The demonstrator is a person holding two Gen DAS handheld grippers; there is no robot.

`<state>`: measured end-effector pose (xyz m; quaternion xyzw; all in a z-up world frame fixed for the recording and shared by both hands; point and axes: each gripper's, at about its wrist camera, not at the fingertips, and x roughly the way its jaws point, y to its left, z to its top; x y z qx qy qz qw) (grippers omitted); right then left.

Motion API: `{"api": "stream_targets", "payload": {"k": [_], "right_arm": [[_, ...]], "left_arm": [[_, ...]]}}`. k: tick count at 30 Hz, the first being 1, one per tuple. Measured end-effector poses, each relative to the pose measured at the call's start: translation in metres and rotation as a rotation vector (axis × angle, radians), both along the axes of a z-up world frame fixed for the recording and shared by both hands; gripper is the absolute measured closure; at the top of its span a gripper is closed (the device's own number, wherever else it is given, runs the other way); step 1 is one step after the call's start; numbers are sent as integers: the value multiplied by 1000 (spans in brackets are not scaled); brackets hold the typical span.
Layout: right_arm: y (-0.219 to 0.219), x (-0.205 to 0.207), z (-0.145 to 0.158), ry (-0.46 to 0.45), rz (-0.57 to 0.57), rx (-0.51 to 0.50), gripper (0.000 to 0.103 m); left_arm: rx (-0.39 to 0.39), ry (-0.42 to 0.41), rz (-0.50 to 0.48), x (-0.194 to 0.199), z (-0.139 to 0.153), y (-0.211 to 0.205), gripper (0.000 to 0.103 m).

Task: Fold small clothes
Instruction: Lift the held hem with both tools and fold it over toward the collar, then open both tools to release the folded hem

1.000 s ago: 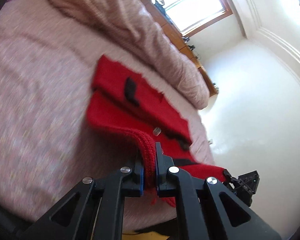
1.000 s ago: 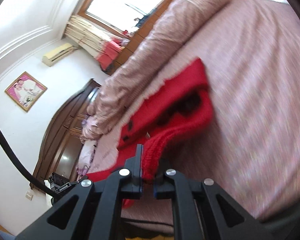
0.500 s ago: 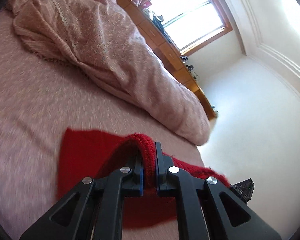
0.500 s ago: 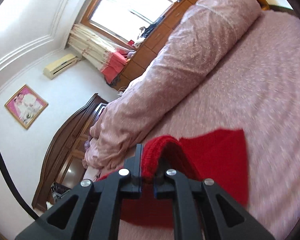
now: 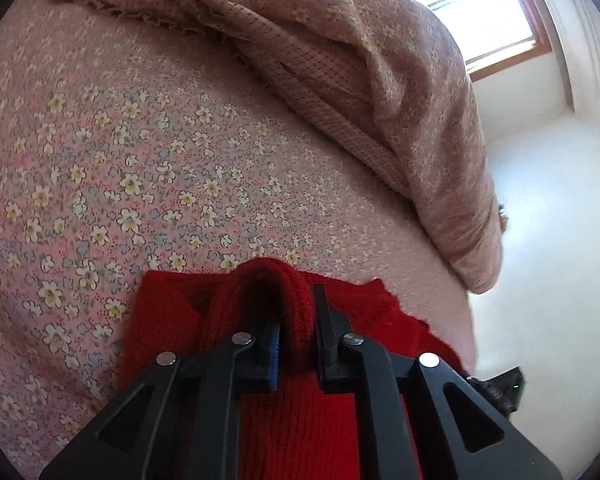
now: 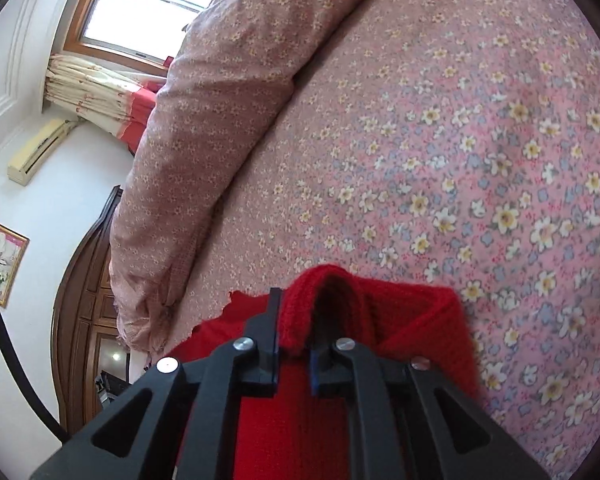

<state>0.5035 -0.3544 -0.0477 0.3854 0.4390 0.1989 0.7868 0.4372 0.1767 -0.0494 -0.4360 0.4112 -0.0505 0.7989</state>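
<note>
Red knit garment fills the left wrist view at 6 o'clock, lying on the floral bedsheet. Left gripper jaws narrow, pinching a raised ribbed fold of the knit between them; rolled quilt toward 1 o'clock. Right wrist view: right gripper likewise narrow, clamped on a humped fold of the garment, which spreads from 6 toward 4 o'clock on the sheet. No legible writing.
</note>
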Motion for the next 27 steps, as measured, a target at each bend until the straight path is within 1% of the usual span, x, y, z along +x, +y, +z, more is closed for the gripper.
{"api": "stream_targets", "payload": {"k": [1, 2, 3, 4, 5, 6, 7, 8, 10, 12, 14, 16, 17, 18, 19, 20, 21, 22, 23, 24, 25, 27], "right_arm": [[1, 0, 2, 1, 3, -13, 88], [2, -1, 5, 0, 3, -19, 79], [3, -4, 9, -9, -1, -15, 65], [0, -6, 11, -23, -10, -2, 57], [-2, -10, 18, -56, -25, 22, 42], [-6, -16, 26, -93, -35, 38, 31], [-9, -21, 32, -113, -39, 40, 29], [-13, -31, 43, -148, -43, 38, 28], [-19, -48, 56, -178, -49, 22, 25], [-24, -77, 66, -190, -44, -17, 23], [-27, -103, 65, -189, -35, -49, 22], [-32, -123, 59, -188, -31, -74, 22], [-37, -133, 53, -192, -36, -91, 22], [-38, -143, 47, -197, -44, -112, 22], [-39, -150, 40, -200, -59, -135, 22], [-40, -155, 36, -204, -87, -163, 22], [-39, -156, 34, -209, -108, -175, 22], [-37, -153, 35, -231, -107, -149, 22], [-36, -152, 37, -253, -96, -132, 22], [-30, -150, 42, -288, -80, -133, 22], [-22, -149, 48, -326, -62, -161, 22], [-11, -150, 50, -367, -5, -207, 24]], "left_arm": [[-11, 2, -3, -2, 2, 2, 93], [-16, 5, -10, -6, 6, 4, 90], [-21, 5, -18, -9, 9, 6, 86], [-39, -13, -38, -14, 16, 8, 83], [-55, -36, -53, -19, 23, 12, 82], [-59, -59, -59, -26, 32, 15, 79], [-50, -81, -57, -34, 41, 19, 73], [-40, -95, -54, -41, 48, 22, 69], [2, -123, -44, -66, 64, 29, 54], [30, -124, -44, -89, 67, 33, 52], [47, -107, -50, -109, 60, 35, 51], [73, -68, -58, -120, 47, 32, 51], [105, -51, -62, -128, 38, 29, 51], [130, -59, -57, -136, 34, 27, 51], [154, -79, -33, -145, 30, 26, 51], [156, -83, -11, -146, 27, 25, 51], [129, -75, 11, -144, 27, 24, 51], [84, -78, 7, -140, 26, 23, 51], [10, -105, -25, -135, 25, 23, 51], [-11, -113, -38, -131, 25, 20, 51], [-9, -110, -39, -131, 23, 19, 51], [7, -103, -47, -127, 19, 16, 51]]}}
